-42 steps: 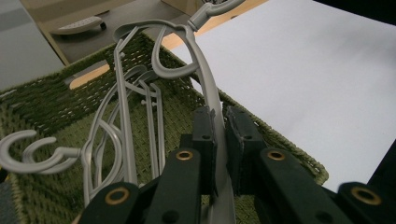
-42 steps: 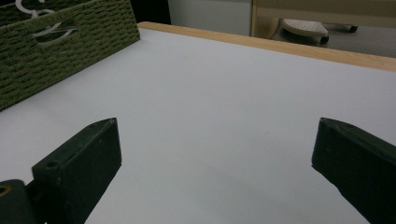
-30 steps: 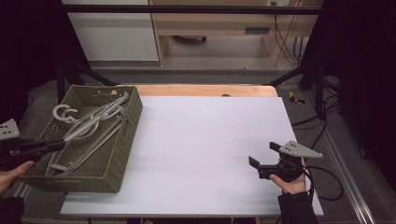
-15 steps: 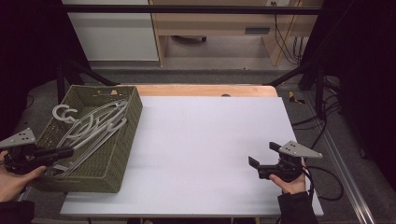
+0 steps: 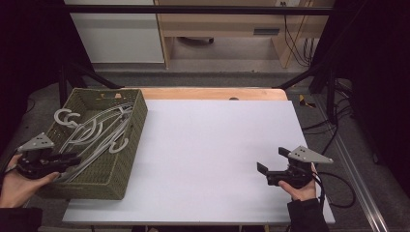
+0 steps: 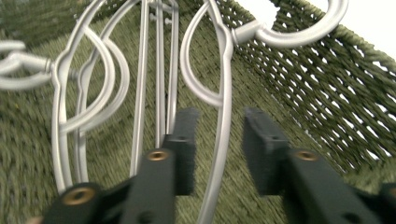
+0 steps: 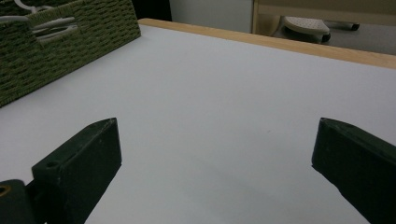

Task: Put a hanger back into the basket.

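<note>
Several grey plastic hangers lie in a green woven basket at the table's left. My left gripper reaches into the basket's near end. In the left gripper view its jaws have just been opening around one hanger arm, which runs up between the left gripper pads without being pressed by them. More hangers lie to the left on the basket floor. My right gripper hovers open over the white table near its front right, with nothing between the right gripper jaws.
The white tabletop stretches between the basket and the right hand. A wooden strip edges its far side. The basket's woven wall rises close on the right of the left jaws. Cables and a shelf unit lie beyond the table.
My left gripper has sunk lower into the basket's near end and its jaws have parted around a hanger arm. The right gripper has stayed where it was.
</note>
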Tool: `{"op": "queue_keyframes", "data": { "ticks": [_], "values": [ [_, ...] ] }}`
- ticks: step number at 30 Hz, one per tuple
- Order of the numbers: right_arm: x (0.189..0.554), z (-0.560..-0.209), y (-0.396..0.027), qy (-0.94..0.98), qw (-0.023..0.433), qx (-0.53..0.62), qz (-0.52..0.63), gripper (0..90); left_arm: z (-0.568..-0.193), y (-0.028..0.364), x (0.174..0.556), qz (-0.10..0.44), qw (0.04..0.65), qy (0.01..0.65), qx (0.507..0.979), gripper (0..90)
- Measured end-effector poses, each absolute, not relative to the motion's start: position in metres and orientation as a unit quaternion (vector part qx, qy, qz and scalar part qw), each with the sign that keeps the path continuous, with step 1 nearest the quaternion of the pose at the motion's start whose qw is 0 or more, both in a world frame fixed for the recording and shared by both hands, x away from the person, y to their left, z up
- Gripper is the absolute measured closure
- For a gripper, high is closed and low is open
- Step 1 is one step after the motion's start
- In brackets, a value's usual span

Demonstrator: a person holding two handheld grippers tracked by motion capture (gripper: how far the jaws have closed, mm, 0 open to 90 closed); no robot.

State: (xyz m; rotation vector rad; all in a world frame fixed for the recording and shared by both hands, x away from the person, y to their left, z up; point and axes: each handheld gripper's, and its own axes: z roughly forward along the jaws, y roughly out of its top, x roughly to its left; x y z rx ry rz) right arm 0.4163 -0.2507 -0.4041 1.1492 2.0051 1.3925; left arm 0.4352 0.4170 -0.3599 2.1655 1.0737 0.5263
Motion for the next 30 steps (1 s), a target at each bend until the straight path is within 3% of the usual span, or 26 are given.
{"op": "queue_keyframes", "data": {
  "ticks": [5, 10, 16, 20, 24, 30],
  "values": [
    [0.416, -0.404, -0.251, 0.725, 0.220, 0.415, 0.504, 1.6, -0.365, 0.395, 0.448, 0.206, 0.282, 0.408, 0.844, 46.5],
    [0.416, -0.404, -0.251, 0.725, 0.220, 0.415, 0.504, 1.6, -0.378, 0.375, 0.460, 0.201, 0.247, 0.412, 0.854, 45.3],
    [0.416, -0.404, -0.251, 0.725, 0.220, 0.415, 0.504, 1.6, -0.386, 0.363, 0.468, 0.213, 0.168, 0.416, 0.868, 54.0],
    [0.416, -0.404, -0.251, 0.726, 0.220, 0.414, 0.503, 1.6, -0.387, 0.361, 0.470, 0.216, 0.149, 0.427, 0.866, 66.5],
    [0.416, -0.404, -0.251, 0.724, 0.220, 0.416, 0.504, 1.6, -0.387, 0.365, 0.470, 0.193, 0.154, 0.438, 0.865, 78.0],
    [0.416, -0.404, -0.251, 0.725, 0.220, 0.415, 0.503, 1.6, -0.372, 0.375, 0.465, 0.191, 0.210, 0.435, 0.854, 79.6]
  ]
}}
